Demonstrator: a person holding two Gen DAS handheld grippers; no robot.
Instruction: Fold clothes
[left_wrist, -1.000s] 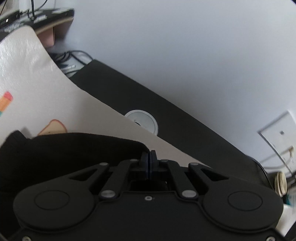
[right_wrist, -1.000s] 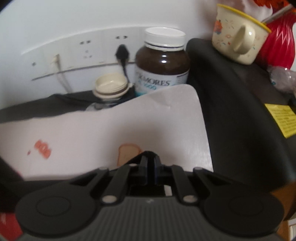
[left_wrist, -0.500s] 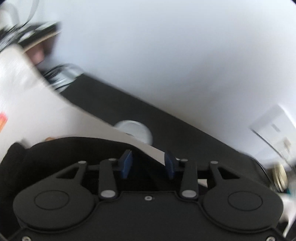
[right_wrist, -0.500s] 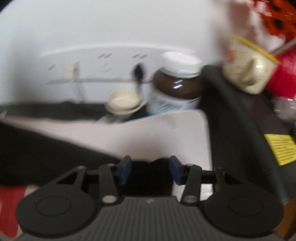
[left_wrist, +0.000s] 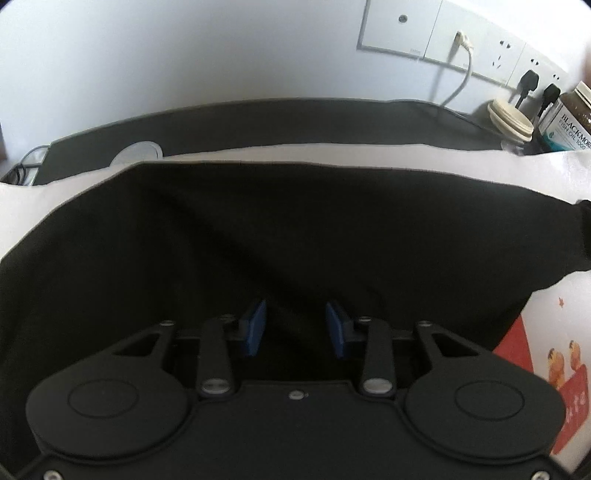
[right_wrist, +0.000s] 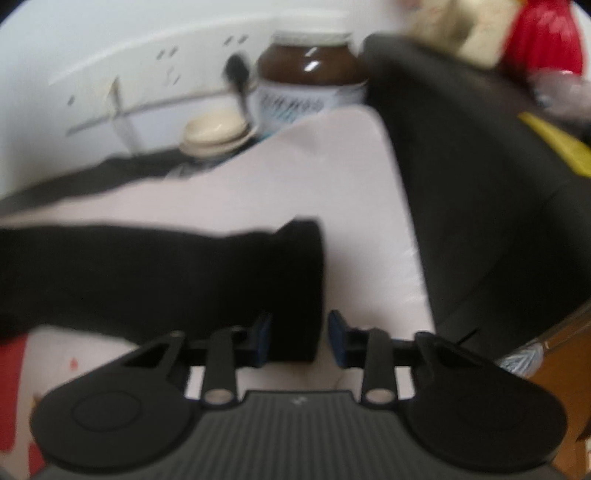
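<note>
A black garment (left_wrist: 258, 229) lies spread on a white printed mat (left_wrist: 369, 157). My left gripper (left_wrist: 296, 326) hovers over the garment's near middle. Its blue pads (left_wrist: 255, 326) stand apart and are closing, with only flat black cloth seen behind the gap and nothing pinched. In the blurred right wrist view, the garment's right end (right_wrist: 147, 273) lies across the mat (right_wrist: 351, 166). My right gripper (right_wrist: 300, 338) is just above that end. Its jaws are closing, the cloth's edge sits between them, and a gap shows beside the right pad (right_wrist: 338, 339).
Against the wall stand a brown supplement bottle (left_wrist: 570, 122) (right_wrist: 310, 77) and a cream-lidded jar (left_wrist: 511, 122) (right_wrist: 216, 133), below wall sockets (left_wrist: 443, 33) with plugs. A round desk grommet (left_wrist: 138, 151) sits far left. A dark curved surface (right_wrist: 461, 166) and a red vase (right_wrist: 543, 37) are on the right.
Both grippers were shut a second ago and have opened. The left one swung right and now looks across the flat garment. The right one dropped toward the garment's end.
</note>
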